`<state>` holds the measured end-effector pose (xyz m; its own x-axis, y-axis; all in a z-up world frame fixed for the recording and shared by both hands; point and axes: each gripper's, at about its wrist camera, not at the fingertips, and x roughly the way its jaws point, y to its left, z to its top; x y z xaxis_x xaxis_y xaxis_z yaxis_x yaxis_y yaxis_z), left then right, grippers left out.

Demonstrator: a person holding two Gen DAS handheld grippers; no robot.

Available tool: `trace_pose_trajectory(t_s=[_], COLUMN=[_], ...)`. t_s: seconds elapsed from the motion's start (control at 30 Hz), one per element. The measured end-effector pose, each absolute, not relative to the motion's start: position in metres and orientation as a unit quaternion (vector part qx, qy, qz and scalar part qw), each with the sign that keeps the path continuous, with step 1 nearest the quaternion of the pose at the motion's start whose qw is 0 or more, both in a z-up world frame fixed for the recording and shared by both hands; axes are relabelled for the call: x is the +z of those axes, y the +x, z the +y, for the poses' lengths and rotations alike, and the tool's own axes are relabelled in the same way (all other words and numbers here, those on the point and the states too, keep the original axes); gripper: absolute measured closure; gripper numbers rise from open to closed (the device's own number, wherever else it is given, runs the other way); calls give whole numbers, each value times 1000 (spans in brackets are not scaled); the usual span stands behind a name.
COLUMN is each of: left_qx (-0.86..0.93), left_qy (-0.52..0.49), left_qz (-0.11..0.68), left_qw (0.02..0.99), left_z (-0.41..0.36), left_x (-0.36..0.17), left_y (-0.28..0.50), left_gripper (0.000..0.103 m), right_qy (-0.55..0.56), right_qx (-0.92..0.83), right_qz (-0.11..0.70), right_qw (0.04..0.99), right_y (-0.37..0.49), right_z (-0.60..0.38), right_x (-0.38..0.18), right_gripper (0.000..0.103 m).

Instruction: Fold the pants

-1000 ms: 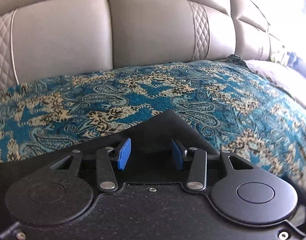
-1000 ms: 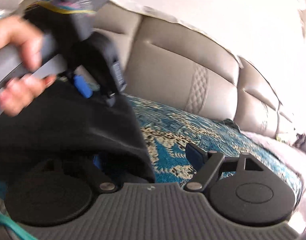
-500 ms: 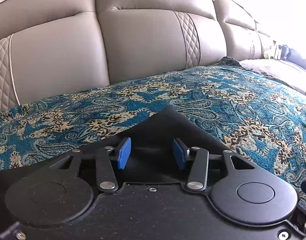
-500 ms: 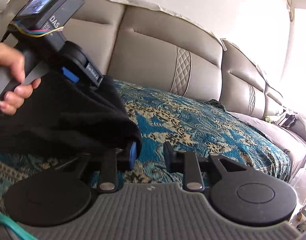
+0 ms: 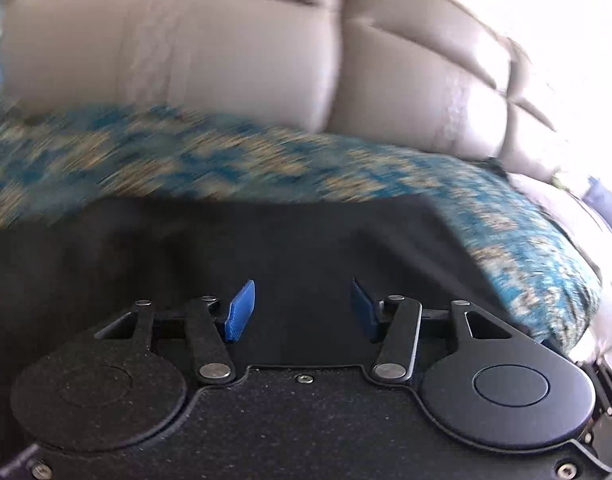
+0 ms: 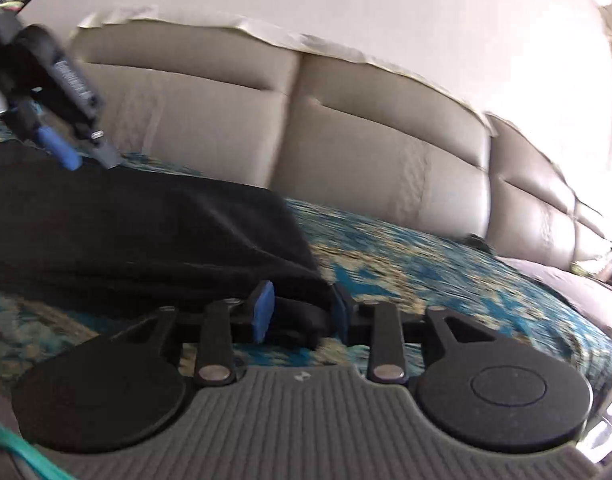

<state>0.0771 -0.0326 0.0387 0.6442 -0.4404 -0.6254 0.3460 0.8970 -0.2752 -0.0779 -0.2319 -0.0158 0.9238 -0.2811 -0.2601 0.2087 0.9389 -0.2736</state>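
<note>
The black pants (image 5: 265,248) lie spread on the patterned blue and tan sofa cover (image 5: 225,160). My left gripper (image 5: 301,310) is open just above the pants, its blue pads apart with nothing between them. In the right wrist view the pants (image 6: 137,232) form a folded dark stack. My right gripper (image 6: 301,312) is open, with the near corner of the pants lying loose between its blue pads. The left gripper also shows at the upper left of the right wrist view (image 6: 61,152), at the far edge of the pants.
The beige leather sofa back (image 6: 346,140) rises behind the cover. A bright window area and small clutter (image 6: 610,264) lie at the far right. The cover (image 6: 446,280) stretches to the right of the pants.
Both grippers have moved, and the views are blurred. The right gripper's pads have spread apart around the pants corner. More of the pants now lies flat in front of the left gripper.
</note>
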Motion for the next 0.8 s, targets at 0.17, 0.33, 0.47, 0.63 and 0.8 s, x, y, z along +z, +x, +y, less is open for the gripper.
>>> trace_pose_trajectory(t_s=[0.17, 0.33, 0.47, 0.63, 0.8], left_qx=[-188, -206, -183, -163, -162], left_qy=[-138, -166, -159, -131, -102], left_qz=[397, 402, 391, 378, 361], left_qw=[888, 877, 888, 902, 913], left_z=[15, 6, -7, -16, -16], left_x=[19, 18, 17, 21, 32], left_y=[80, 101, 118, 127, 121], left_gripper=[66, 63, 76, 94, 95], right_qy=[-167, -165, -166, -146, -105], right_qx=[-28, 79, 149, 174, 183], right_qz=[113, 124, 143, 157, 213], right_qw=[979, 975, 964, 961, 954], right_y=[-81, -76, -71, -60, -31], right_z=[-196, -163, -139, -123, -121], right_x=[-15, -15, -14, -11, -9], right_gripper=[36, 36, 36, 36, 89])
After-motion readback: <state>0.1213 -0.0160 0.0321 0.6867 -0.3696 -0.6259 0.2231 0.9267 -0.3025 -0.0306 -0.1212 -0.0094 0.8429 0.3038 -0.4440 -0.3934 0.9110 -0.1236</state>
